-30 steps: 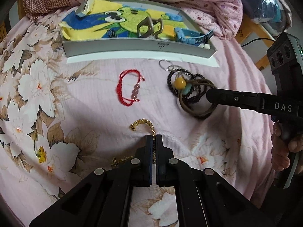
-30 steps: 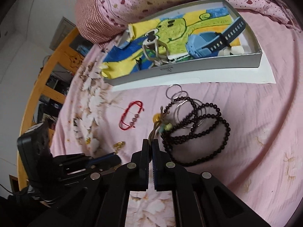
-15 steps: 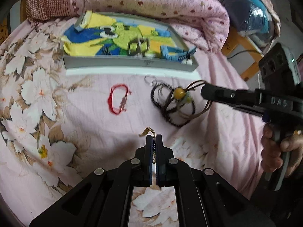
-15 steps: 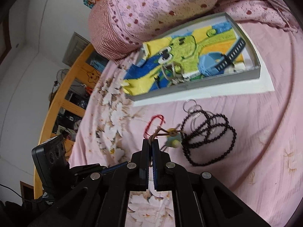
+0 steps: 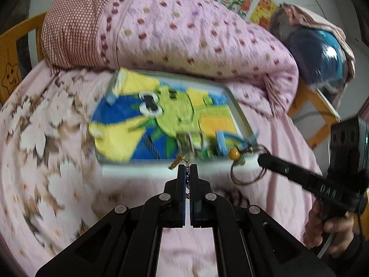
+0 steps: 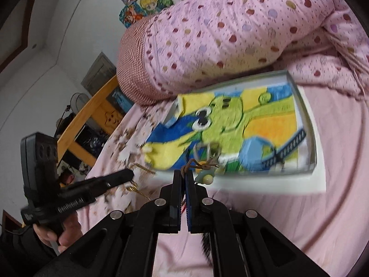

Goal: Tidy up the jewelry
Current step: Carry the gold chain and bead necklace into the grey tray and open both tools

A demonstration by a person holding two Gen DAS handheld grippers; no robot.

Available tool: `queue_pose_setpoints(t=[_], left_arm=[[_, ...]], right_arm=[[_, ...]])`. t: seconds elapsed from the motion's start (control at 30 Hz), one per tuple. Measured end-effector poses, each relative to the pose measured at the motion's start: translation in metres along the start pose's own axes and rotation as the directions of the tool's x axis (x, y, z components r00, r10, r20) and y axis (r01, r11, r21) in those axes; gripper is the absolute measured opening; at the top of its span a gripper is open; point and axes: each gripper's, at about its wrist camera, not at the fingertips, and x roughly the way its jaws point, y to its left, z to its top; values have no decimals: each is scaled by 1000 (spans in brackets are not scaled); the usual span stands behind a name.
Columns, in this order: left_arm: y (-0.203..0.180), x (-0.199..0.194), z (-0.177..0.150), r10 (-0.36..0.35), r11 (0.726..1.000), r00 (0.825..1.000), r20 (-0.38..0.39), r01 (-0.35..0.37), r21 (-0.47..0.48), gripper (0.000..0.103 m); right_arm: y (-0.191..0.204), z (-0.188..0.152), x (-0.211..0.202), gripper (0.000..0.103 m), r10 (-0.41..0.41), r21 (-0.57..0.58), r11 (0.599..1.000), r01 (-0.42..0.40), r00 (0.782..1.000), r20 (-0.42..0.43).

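Observation:
My left gripper (image 5: pixel 187 166) is shut on a gold chain (image 5: pixel 177 162) and holds it in the air, just in front of the grey tray (image 5: pixel 239 113). My right gripper (image 6: pixel 183 172) is shut on a brown cord necklace (image 6: pixel 196 165) with a yellow bead (image 5: pixel 234 153); its loop hangs below the fingers in the left wrist view. The tray is lined with a cartoon frog cloth (image 6: pixel 226 124) and holds a blue watch strap (image 6: pixel 286 145) and metal rings (image 6: pixel 206 149). Both views are motion-blurred.
A rolled pink dotted quilt (image 5: pixel 184 27) lies behind the tray. The tray sits on white paper (image 6: pixel 309 180) on a pink floral bedsheet (image 5: pixel 46 161). A wooden bed frame (image 6: pixel 96 106) is at the left, a blue bag (image 5: pixel 322 55) at the right.
Both grippers have lifted and moved forward to the tray's near edge, carrying the gold chain and the cord necklace up off the sheet. The red bracelet and black beads have dropped out of view.

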Motion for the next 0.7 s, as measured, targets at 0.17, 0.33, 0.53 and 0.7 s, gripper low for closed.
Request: queue_pose_setpoints(t=[0.17, 0.33, 0.53, 0.7], left_arm=[[15, 26, 25, 10, 1000, 1000, 14, -10, -25, 1], [29, 59, 35, 6, 999, 1000, -15, -6, -39, 1], [39, 91, 31, 1, 999, 998, -58, -4, -43, 1], [44, 106, 24, 11, 999, 996, -85, -15, -46, 1]], right_arm=[[-14, 21, 27, 3, -27, -27, 999, 28, 1000, 15], [-25, 23, 52, 3, -55, -42, 998, 54, 998, -17], [-35, 16, 73, 3, -108, -69, 992, 104, 992, -61], [-38, 12, 79, 5, -162, -97, 983, 154, 984, -75]])
